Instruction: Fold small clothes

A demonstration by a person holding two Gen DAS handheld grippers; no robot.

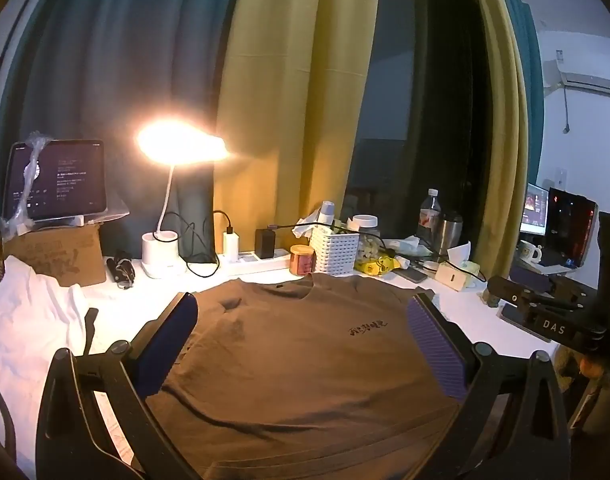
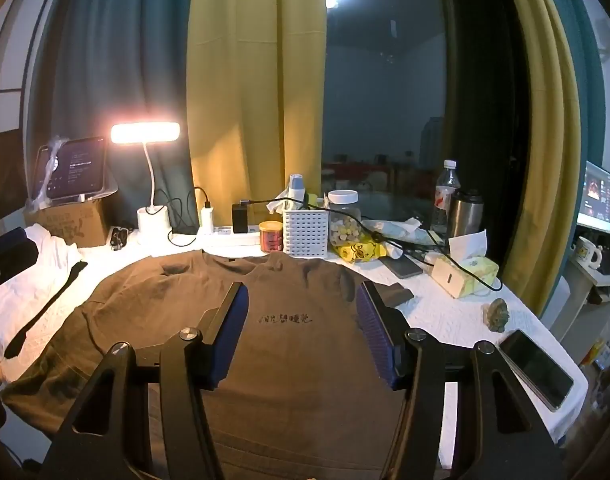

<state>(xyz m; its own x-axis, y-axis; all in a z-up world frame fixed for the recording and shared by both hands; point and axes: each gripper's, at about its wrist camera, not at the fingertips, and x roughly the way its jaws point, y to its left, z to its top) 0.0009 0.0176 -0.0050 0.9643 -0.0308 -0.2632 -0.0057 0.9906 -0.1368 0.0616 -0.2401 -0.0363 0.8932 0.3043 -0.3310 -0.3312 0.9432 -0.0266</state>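
A brown T-shirt (image 1: pixel 297 360) lies spread flat on the white-covered desk (image 1: pixel 485 320), under two released grippers.

Left wrist view: the left hand-held gripper (image 1: pixel 301 340) hangs wide open over the shirt, a lit desk lamp (image 1: pixel 181 148) beyond. Right wrist view: the right hand-held gripper (image 2: pixel 303 320) stands open above the chest lettering, gripping nothing; a phone (image 2: pixel 537 368) lies at the desk's right edge.

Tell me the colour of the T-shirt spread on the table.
Brown T-shirt with small dark chest lettering; clearest in the right wrist view.

Lit desk lamp (image 2: pixel 145 134), dark window (image 2: pixel 385 100)
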